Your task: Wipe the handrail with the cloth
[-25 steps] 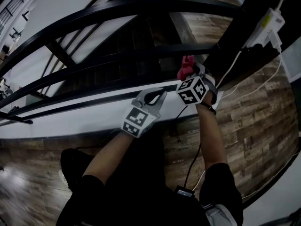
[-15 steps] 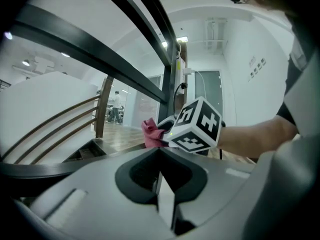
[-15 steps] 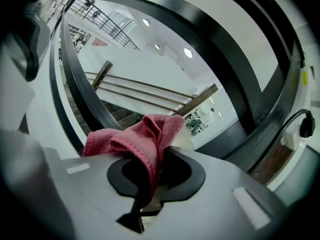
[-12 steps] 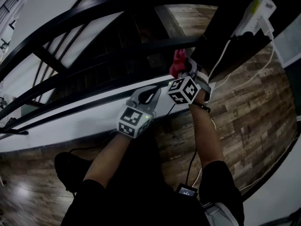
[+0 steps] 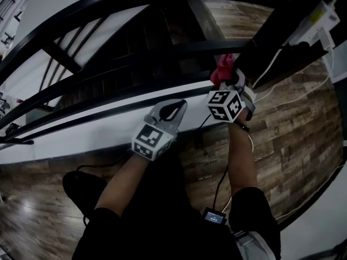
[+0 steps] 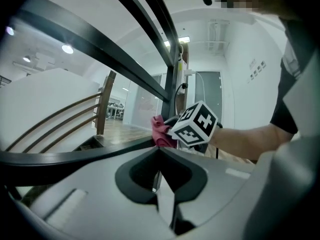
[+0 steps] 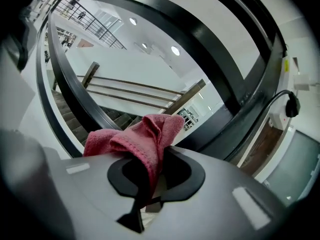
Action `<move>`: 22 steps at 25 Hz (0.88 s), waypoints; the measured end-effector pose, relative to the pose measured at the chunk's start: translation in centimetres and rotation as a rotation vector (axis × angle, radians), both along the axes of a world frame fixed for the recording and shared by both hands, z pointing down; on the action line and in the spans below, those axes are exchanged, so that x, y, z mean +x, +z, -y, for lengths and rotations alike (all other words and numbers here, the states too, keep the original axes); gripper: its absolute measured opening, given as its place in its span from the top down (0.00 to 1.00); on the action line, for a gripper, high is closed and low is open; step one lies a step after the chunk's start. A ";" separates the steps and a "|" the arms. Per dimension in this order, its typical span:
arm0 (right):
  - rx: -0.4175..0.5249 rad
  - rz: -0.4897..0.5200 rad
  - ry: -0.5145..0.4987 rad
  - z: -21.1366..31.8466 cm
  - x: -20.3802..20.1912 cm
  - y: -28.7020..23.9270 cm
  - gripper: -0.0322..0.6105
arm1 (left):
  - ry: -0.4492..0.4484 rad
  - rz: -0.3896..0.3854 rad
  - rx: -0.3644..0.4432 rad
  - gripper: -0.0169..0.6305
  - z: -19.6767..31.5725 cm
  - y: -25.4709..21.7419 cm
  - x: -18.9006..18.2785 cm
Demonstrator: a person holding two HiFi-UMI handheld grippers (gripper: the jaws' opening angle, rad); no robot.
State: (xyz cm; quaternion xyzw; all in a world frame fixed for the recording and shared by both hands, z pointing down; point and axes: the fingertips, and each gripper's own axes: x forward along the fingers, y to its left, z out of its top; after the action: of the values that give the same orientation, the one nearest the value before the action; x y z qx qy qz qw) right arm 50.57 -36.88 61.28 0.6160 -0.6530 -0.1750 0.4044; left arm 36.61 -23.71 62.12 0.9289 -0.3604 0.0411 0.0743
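Plainly, the pink cloth (image 7: 145, 139) is bunched up and clamped in the right claw (image 7: 150, 181). Its jaws are pinched on a fold that runs down between them, and the rest spills over the top. From the head view the cloth (image 5: 222, 69) sits up against a black bar of the handrail (image 5: 108, 15), just beside the thick dark post (image 5: 265, 42). The right claw (image 5: 230, 79) reaches up to it from below. The right gripper view shows the curved black handrail (image 7: 210, 39) sweeping overhead behind the cloth.

The left claw (image 6: 160, 151) has its jaws drawn together, tips meeting, with nothing between them. In the head view the left claw (image 5: 180, 104) hangs lower and to the left, near the white-edged ledge (image 5: 81, 137) and apart from the cloth. From the left gripper view, the cloth (image 6: 161, 131) shows beyond a dark bar, next to the right gripper's marker cube (image 6: 196, 124).

A stairway (image 5: 124, 58) drops away beyond the bars. A white power strip (image 5: 314, 20) hangs on the post, its white cable (image 5: 303, 99) trailing over the wood floor (image 5: 293, 140).
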 end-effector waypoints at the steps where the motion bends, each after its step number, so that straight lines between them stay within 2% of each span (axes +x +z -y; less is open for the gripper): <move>1: 0.002 0.009 0.013 -0.1 0.2 -0.1 0.88 | -0.006 0.002 0.002 0.98 -0.2 -0.1 -0.6; 6: -0.032 0.105 0.070 -0.8 1.0 0.4 0.88 | -0.033 -0.009 0.031 0.98 -0.2 -0.3 -3.8; 8: -0.023 0.155 0.029 -1.8 -0.6 -0.1 0.88 | -0.033 -0.020 0.065 0.98 -0.2 -1.0 -5.2; 11: 0.018 0.172 -0.117 -4.2 -6.2 -1.1 0.88 | -0.074 -0.015 0.112 0.98 -0.7 -2.1 -9.2; 15: 0.031 0.179 -0.338 -7.8 -15.6 -1.0 0.88 | -0.140 0.048 0.197 0.98 -2.6 -4.5 -16.1; 22: 0.052 0.197 -0.690 -12.5 -31.4 -2.7 0.88 | -0.309 0.124 0.337 0.98 -7.0 -12.5 -29.2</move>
State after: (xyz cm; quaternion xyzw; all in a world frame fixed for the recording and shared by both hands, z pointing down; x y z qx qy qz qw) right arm 19.13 -24.41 58.63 0.3834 -0.8537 -0.2572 0.2409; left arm 7.38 -16.71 49.60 0.8577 -0.5040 0.0253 -0.0988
